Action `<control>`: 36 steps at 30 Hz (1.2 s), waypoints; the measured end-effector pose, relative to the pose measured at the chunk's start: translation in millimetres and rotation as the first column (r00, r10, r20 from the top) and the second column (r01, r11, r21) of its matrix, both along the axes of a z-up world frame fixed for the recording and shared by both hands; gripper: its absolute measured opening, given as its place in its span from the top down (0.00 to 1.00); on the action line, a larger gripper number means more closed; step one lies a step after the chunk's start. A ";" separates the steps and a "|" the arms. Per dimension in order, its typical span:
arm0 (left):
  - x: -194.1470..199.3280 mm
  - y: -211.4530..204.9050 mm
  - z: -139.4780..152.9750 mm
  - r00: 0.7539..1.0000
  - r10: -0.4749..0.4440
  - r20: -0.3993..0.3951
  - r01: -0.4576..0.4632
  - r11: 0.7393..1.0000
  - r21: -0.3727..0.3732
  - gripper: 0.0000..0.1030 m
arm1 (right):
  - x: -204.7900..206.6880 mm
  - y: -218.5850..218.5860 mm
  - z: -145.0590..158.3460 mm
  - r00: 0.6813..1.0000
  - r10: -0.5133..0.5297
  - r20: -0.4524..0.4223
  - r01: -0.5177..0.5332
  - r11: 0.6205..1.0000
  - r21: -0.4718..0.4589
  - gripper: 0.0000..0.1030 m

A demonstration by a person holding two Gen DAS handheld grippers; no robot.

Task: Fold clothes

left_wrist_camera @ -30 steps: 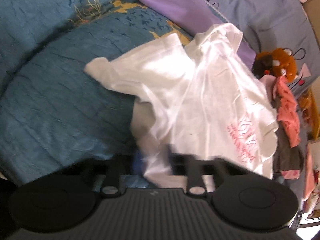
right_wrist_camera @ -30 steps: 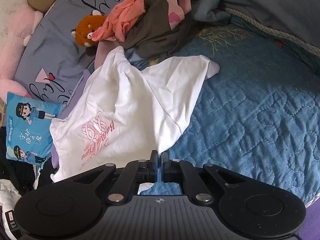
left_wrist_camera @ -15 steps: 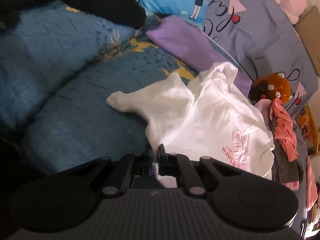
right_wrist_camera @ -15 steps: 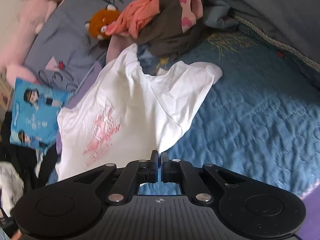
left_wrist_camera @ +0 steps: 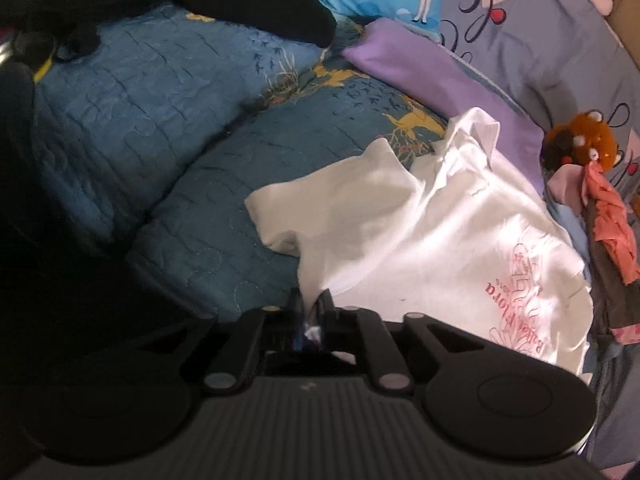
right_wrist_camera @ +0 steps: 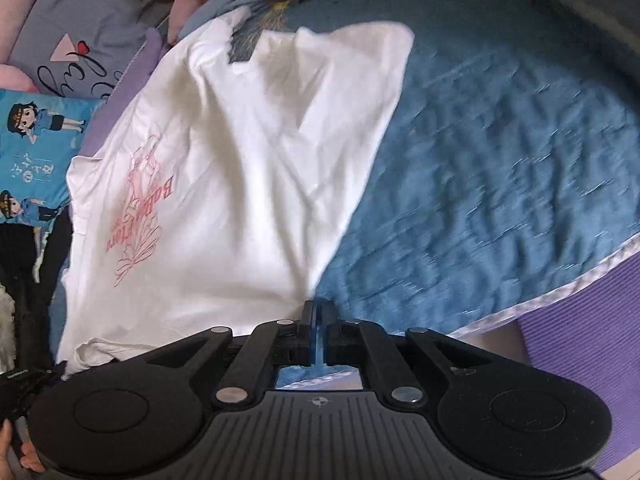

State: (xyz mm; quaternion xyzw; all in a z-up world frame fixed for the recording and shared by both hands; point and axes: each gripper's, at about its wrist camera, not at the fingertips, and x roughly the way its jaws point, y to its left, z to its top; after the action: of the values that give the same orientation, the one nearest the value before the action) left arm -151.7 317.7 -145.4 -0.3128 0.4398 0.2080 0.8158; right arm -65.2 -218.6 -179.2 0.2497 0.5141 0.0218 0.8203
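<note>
A white T-shirt [left_wrist_camera: 432, 236] with a pink print lies stretched over a blue quilted bedspread [left_wrist_camera: 168, 128]. My left gripper [left_wrist_camera: 311, 300] is shut on a bottom corner of the shirt, cloth bunched between its fingers. In the right wrist view the same T-shirt [right_wrist_camera: 240, 168] spreads away from my right gripper [right_wrist_camera: 319, 308], which is shut on the other bottom corner. One short sleeve [right_wrist_camera: 360, 64] points toward the far right, and the collar end lies farthest from me. The shirt is pulled taut between the two grips.
A pile of clothes, salmon and brown [left_wrist_camera: 612, 240], lies beyond the shirt beside an orange plush toy [left_wrist_camera: 580, 144]. A blue cartoon cushion [right_wrist_camera: 32, 152], a purple cloth [left_wrist_camera: 432, 76] and black garments [left_wrist_camera: 240, 12] ring the area. The bed edge and a purple mat [right_wrist_camera: 580, 312] are at right.
Both grippers have pulled the shirt's hem toward me and lower, so the shirt now lies flatter and wider on the bedspread. The right view still blurs from the motion.
</note>
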 end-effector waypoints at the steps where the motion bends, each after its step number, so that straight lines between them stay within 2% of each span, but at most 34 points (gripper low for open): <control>1: -2.1 1.7 3.4 1.000 0.007 0.006 -0.007 1.000 0.007 0.77 | 0.5 -3.2 3.4 1.000 -0.009 0.007 0.009 1.000 -0.013 0.93; 2: -5.3 3.2 7.8 1.000 0.015 0.015 -0.016 1.000 0.015 0.72 | 1.0 -6.5 6.8 1.000 -0.018 0.015 0.018 1.000 -0.026 0.93; 4: -9.8 7.6 19.9 0.998 0.033 0.044 -0.036 0.998 0.058 0.70 | 2.0 -12.9 13.6 0.999 -0.035 0.030 0.037 0.998 -0.051 0.93; 6: -13.1 11.3 37.1 0.996 0.050 0.070 -0.060 0.987 0.150 0.71 | 4.8 -17.1 22.1 0.998 -0.042 0.055 0.046 0.996 -0.079 0.93; 7: -14.4 13.1 46.3 0.995 0.056 0.085 -0.071 0.978 0.196 0.68 | 12.4 -11.5 32.3 0.995 -0.010 0.099 0.020 0.995 -0.102 0.93; 9: -13.2 18.1 60.9 0.991 0.051 0.124 -0.079 0.969 0.233 0.65 | 28.4 1.8 52.1 0.981 0.062 0.183 -0.034 0.988 -0.150 0.87; 12: -1.0 17.5 74.2 0.986 0.009 0.166 -0.056 0.959 0.277 0.60 | 65.4 54.5 70.6 0.934 0.240 0.266 -0.195 0.963 -0.184 0.83; 15: 27.5 7.0 73.7 0.983 -0.079 0.166 0.025 0.952 0.306 0.51 | 99.3 119.3 76.0 0.847 0.417 0.331 -0.352 0.905 -0.239 0.81; 17: 50.5 -5.6 66.1 0.972 -0.178 0.150 0.122 0.939 0.322 0.36 | 121.2 167.7 72.4 0.768 0.539 0.347 -0.442 0.837 -0.322 0.80; 19: 73.3 -20.8 54.5 0.952 -0.277 0.132 0.220 0.917 0.334 0.29 | 141.9 214.4 68.3 0.673 0.651 0.351 -0.517 0.753 -0.406 0.80; 22: 100.7 -42.2 30.5 0.909 -0.390 0.146 0.334 0.892 0.306 0.28 | 160.2 266.9 56.8 0.501 0.801 0.327 -0.601 0.594 -0.534 0.80; 25: 119.7 -56.1 10.2 0.889 -0.438 0.135 0.381 0.870 0.314 0.28 | 178.2 318.0 45.7 0.318 0.908 0.272 -0.636 0.417 -0.649 0.81; 26: 124.3 -57.6 4.5 0.885 -0.448 0.126 0.390 0.862 0.322 0.28 | 183.6 330.3 43.0 0.292 0.923 0.249 -0.621 0.381 -0.685 0.81; 28: 130.8 -59.9 -5.1 0.883 -0.457 0.106 0.402 0.854 0.329 0.28 | 198.0 353.2 37.2 0.261 0.942 0.212 -0.559 0.327 -0.762 0.79; 29: 132.4 -59.5 -8.4 0.883 -0.458 0.101 0.407 0.855 0.321 0.27 | 204.7 361.0 34.0 0.250 0.949 0.193 -0.539 0.302 -0.786 0.75; 31: 136.5 -56.2 -13.9 0.883 -0.459 0.098 0.414 0.860 0.299 0.27 | 220.4 374.2 25.6 0.225 0.965 0.135 -0.532 0.238 -0.812 0.74; 32: 138.5 -54.5 -16.0 0.884 -0.458 0.096 0.414 0.861 0.295 0.26 | 227.9 381.0 21.5 0.212 0.972 0.105 -0.531 0.204 -0.822 0.76; 35: 141.2 -50.4 -17.3 0.888 -0.450 0.090 0.406 0.862 0.302 0.24 | 246.6 401.9 12.2 0.176 0.984 0.004 -0.537 0.099 -0.838 0.99; 36: 141.7 -48.6 -18.0 0.892 -0.444 0.083 0.402 0.864 0.304 0.23 | 251.3 405.5 16.1 0.176 0.984 0.003 -0.504 0.093 -0.859 0.99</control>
State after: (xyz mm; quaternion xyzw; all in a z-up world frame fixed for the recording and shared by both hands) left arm -10.1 269.1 -163.4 -0.1053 0.4013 0.0592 0.9079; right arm 186.1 186.9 -163.1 -0.4367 0.2297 0.3572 0.7930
